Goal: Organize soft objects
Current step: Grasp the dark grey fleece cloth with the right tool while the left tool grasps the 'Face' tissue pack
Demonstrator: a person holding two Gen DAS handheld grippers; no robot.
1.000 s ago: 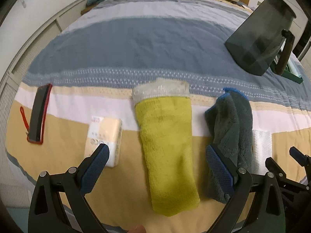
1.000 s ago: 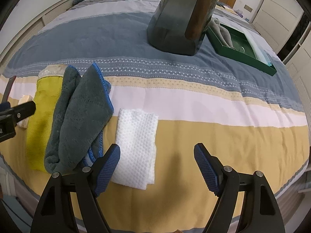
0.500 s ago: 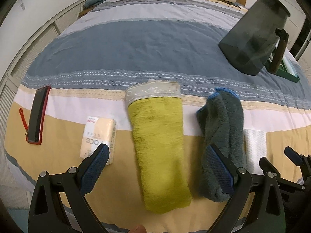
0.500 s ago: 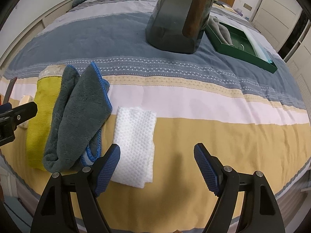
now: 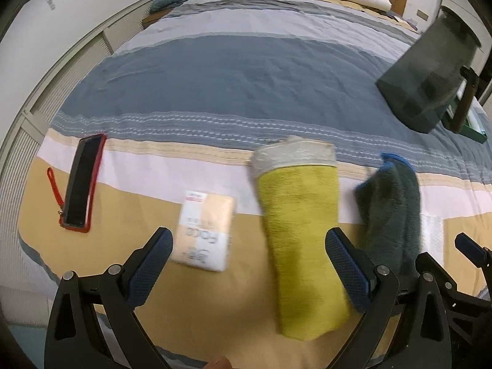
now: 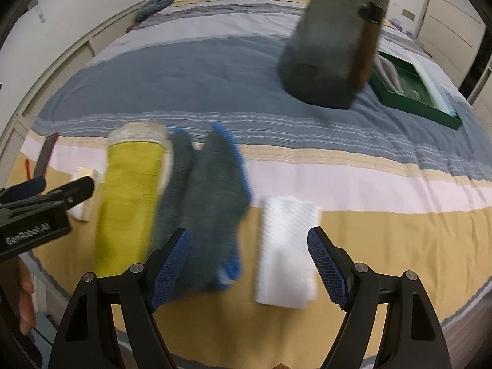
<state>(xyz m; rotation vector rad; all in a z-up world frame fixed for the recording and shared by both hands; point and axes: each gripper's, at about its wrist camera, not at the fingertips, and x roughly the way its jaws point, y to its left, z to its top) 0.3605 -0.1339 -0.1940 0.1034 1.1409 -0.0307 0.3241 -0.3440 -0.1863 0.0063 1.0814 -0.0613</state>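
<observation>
Four soft items are laid in a row near the foot edge of the bed (image 5: 215,70): a tissue pack (image 5: 204,230), a yellow towel (image 5: 303,224), a grey cloth (image 6: 209,203) with blue trim, and a white textured wipe (image 6: 287,246).

Left hand-held gripper (image 5: 246,264): jaws spread wide, nothing between them. The tissue pack is seen just ahead, nearer the left finger; the yellow towel lies ahead and to the right, its long axis running away from the gripper, pale band at the far end.

Right hand-held gripper (image 6: 249,264): likewise released and empty. The white wipe lies just ahead between the fingers, toward the right one, long axis pointing away. The grey cloth is crumpled beside the left finger, touching or overlapping the yellow towel's edge (motion blur prevents certainty).

Judged: the right hand is nearer the wipe and grey cloth, the left nearer the tissue pack and towel.

Containers: a dark bin (image 6: 332,40) stands further up the bed, contents not visible. A green tray (image 6: 415,98) beside it holds something grey and pale, not identifiable. A phone (image 5: 81,184) in a red case lies far left.
</observation>
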